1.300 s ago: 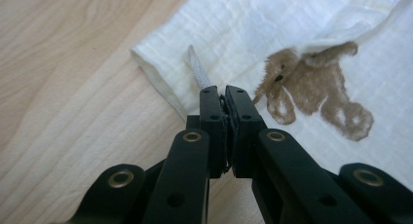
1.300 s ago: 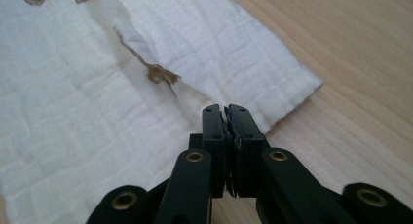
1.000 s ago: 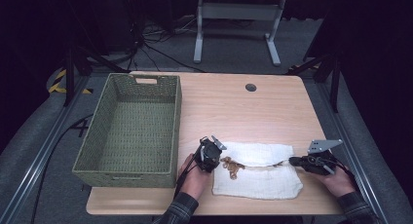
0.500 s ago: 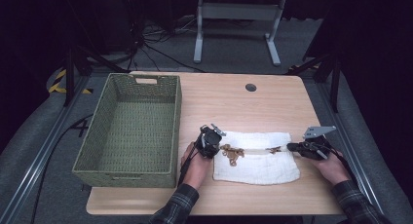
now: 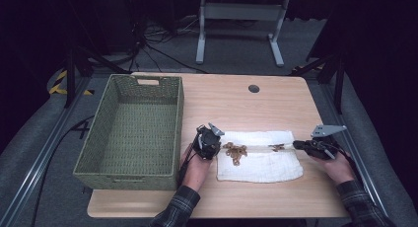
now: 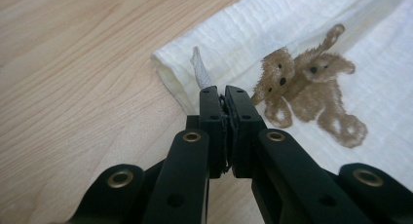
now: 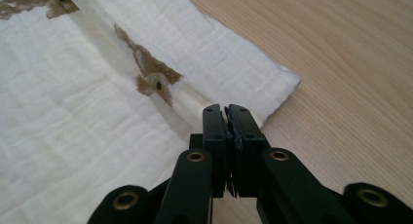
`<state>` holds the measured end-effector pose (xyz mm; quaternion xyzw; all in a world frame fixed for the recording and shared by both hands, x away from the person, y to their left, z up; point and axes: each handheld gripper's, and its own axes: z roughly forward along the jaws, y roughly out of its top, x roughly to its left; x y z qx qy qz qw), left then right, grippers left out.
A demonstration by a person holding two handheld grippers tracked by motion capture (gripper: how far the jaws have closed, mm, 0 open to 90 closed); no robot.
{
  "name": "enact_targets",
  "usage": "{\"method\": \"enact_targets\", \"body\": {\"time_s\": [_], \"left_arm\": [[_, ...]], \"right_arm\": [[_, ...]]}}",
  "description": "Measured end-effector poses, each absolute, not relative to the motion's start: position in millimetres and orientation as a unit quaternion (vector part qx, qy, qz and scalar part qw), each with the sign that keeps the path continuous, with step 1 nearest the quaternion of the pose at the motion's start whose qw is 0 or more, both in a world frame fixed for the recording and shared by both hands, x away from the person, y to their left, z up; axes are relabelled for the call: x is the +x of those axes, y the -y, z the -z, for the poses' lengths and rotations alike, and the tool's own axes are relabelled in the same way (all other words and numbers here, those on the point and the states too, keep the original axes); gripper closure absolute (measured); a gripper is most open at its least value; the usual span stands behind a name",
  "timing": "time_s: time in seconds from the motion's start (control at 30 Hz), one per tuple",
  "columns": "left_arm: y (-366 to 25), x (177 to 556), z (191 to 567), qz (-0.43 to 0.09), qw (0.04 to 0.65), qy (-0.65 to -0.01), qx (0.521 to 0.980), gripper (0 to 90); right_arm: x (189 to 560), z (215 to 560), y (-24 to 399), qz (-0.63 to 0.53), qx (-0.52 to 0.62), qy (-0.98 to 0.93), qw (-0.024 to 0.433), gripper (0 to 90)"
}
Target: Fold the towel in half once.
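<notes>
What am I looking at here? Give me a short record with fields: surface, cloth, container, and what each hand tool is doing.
surface: wooden table
cloth: white towel with brown animal print, folded, lying flat near the table's front edge
container: green woven basket, empty, left of the towel
left gripper: jaws shut, pinching the towel's left edge
right gripper: jaws shut at the towel's right edge; whether it pinches cloth is unclear

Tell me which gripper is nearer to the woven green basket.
Left. The left gripper is just past the woven green basket's right wall, at the left edge of the white cloth. The right gripper is at the cloth's far right edge.
</notes>
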<state>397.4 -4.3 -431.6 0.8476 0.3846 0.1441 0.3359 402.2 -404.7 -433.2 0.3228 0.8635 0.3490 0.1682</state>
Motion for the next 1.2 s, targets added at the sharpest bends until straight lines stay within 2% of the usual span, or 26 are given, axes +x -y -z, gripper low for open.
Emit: {"method": "enact_targets", "body": {"time_s": [0.23, 0.53, 0.9, 1.2], "left_arm": [[-0.6, 374.4, 422.0, -0.155, 0.341, -0.369, 0.851, 86.8], [-1.0, 348.7, 423.7, -0.141, 0.346, -0.358, 0.855, 86.8], [-5.6, 336.6, 430.1, -0.115, 0.341, -0.357, 0.862, 86.8], [-4.7, 337.1, 440.1, -0.095, 0.322, -0.351, 0.874, 86.3]], "right_arm": [[379.8, 426.5, 407.3, -0.361, 0.314, -0.863, 0.163, 86.9], [357.1, 427.3, 411.4, -0.365, 0.309, -0.864, 0.156, 86.7], [339.5, 431.3, 412.2, -0.368, 0.3, -0.869, 0.137, 86.6], [339.2, 439.2, 410.6, -0.358, 0.299, -0.877, 0.116, 85.8]]}}
